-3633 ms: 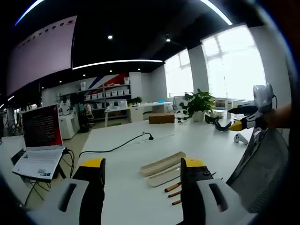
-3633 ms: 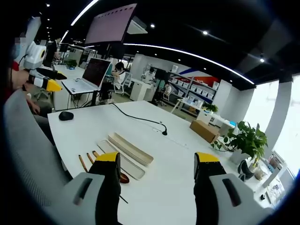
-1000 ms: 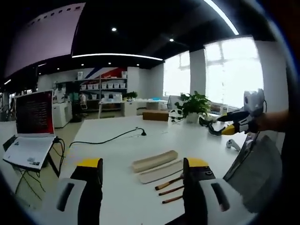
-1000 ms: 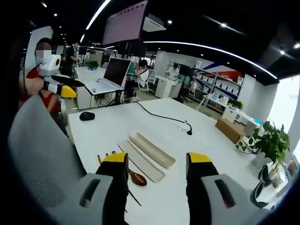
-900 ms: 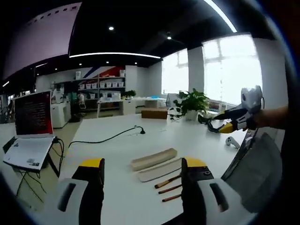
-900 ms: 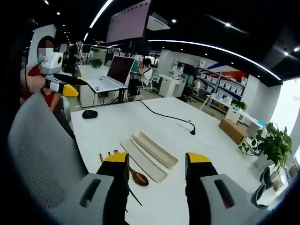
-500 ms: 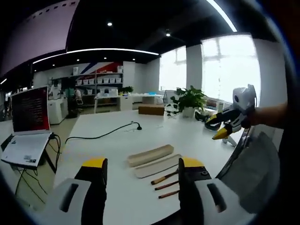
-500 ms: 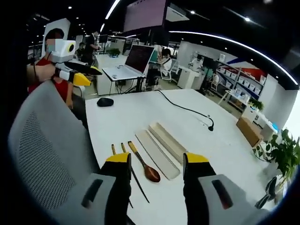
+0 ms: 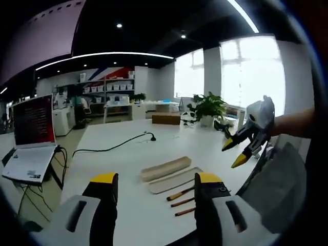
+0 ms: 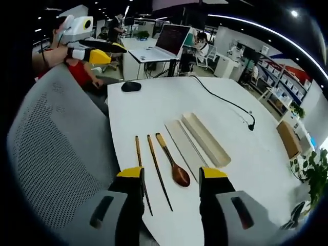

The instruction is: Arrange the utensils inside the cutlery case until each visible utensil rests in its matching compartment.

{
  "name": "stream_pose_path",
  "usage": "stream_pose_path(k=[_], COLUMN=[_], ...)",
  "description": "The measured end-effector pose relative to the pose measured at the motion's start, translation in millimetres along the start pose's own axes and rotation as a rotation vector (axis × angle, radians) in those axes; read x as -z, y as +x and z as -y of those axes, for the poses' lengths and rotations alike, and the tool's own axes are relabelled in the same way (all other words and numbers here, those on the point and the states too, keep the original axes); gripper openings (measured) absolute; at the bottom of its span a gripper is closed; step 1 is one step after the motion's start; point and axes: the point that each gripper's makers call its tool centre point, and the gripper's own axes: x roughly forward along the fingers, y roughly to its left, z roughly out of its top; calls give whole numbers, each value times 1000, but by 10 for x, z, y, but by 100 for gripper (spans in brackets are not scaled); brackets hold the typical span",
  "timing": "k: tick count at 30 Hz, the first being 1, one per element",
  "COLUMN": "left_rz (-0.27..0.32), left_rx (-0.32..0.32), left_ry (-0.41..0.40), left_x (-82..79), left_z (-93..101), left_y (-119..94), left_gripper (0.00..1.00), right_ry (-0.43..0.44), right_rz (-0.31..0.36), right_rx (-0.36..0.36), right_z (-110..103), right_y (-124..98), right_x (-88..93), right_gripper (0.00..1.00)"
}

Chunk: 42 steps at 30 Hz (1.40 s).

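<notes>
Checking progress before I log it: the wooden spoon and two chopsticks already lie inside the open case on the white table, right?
Not quite. In the right gripper view the wooden spoon and two chopsticks lie on the white table beside the open case, not inside it.

In right gripper view we see bench [image 10: 154, 110] with cutlery case [image 10: 205, 138] lying open, its lid [image 10: 185, 149] just beside it. Spoon [image 10: 173, 165] next to lid, then two chopsticks [image 10: 159, 171], all parallel, nearer bench edge. Chair back [image 10: 56, 148] before bench. Mouse [image 10: 131, 86] and cable [image 10: 225, 102] beyond case; laptop [image 10: 159, 48] on farther desk. Left tool [image 10: 105, 53] above chair; right tool [image 10: 171, 177] over chopsticks' near ends.
</notes>
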Motion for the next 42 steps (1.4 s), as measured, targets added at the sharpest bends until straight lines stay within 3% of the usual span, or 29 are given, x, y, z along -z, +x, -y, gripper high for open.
stream_pose_path(k=[7, 17, 26, 31, 34, 42], left_rz=[-9, -19, -14, -7, -39, -52], left_rx=[-4, -15, -42, -53, -37, -31], left_ry=[6, 15, 28, 34, 30, 50], left_x=[17, 38, -3, -51, 2, 30], left_z=[-31, -105, -223, -276, -258, -251], left_y=[14, 28, 46, 75, 99, 106], left_gripper=[61, 60, 60, 59, 57, 57], right_ry=[-3, -45, -39, -58, -59, -84], right_rz=[-57, -139, -166, -197, -209, -247], right_rx=[-33, -148, -227, -239, -250, -286], right_z=[-24, -231, -337, -351, -380, -475], right_y=[124, 371, 571, 660, 694, 812], right_x=[85, 188, 276, 349, 375, 446], right_gripper=[39, 40, 40, 39, 38, 38])
